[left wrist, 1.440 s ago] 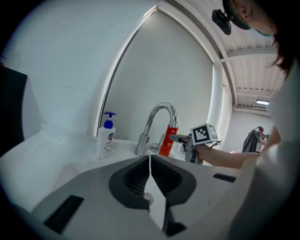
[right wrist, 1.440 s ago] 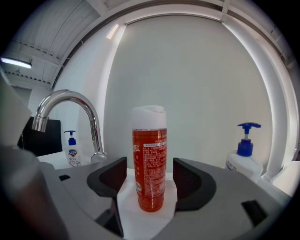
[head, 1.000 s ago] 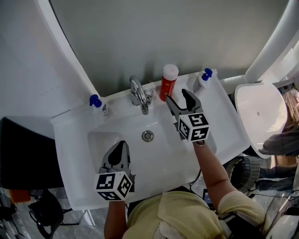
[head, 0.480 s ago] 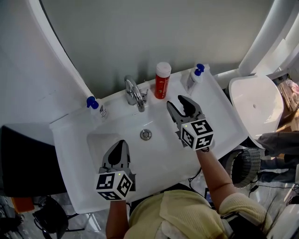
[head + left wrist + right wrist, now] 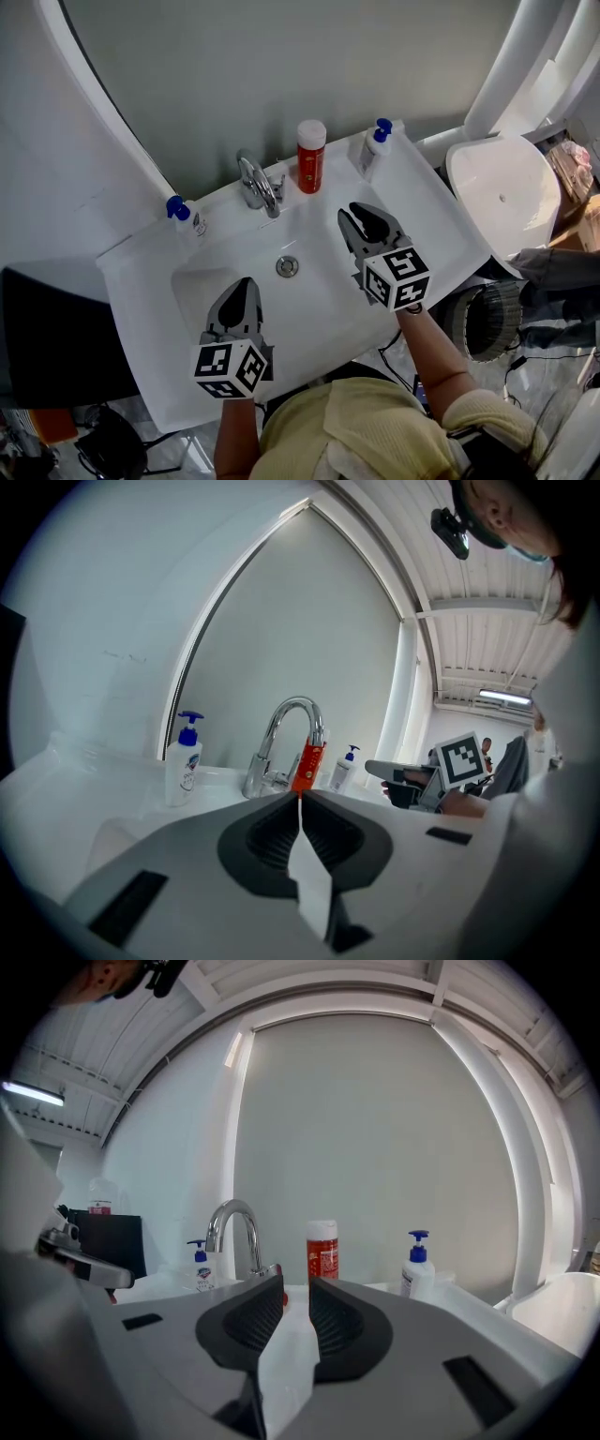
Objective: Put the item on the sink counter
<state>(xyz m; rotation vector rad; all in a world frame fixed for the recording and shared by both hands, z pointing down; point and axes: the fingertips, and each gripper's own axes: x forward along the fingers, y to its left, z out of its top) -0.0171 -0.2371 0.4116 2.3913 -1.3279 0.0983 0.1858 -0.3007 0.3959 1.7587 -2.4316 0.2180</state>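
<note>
Bottle (image 5: pixel 309 157), red with a white cap, stands upright on the back ledge of the sink bench (image 5: pixel 441 220), just right of the faucet (image 5: pixel 255 183) and left of a blue-pump soap dispenser (image 5: pixel 373 145), with neither tool touching it. The right tool (image 5: pixel 361 217) hovers over the right side of the basin, apart from the bottle, and its 2 jaws have just been closing to a narrow gap with nothing between them. The left tool (image 5: pixel 244 289) hangs over the near-left part of the basin, jaws pressed together at the tips and holding nothing.
</note>
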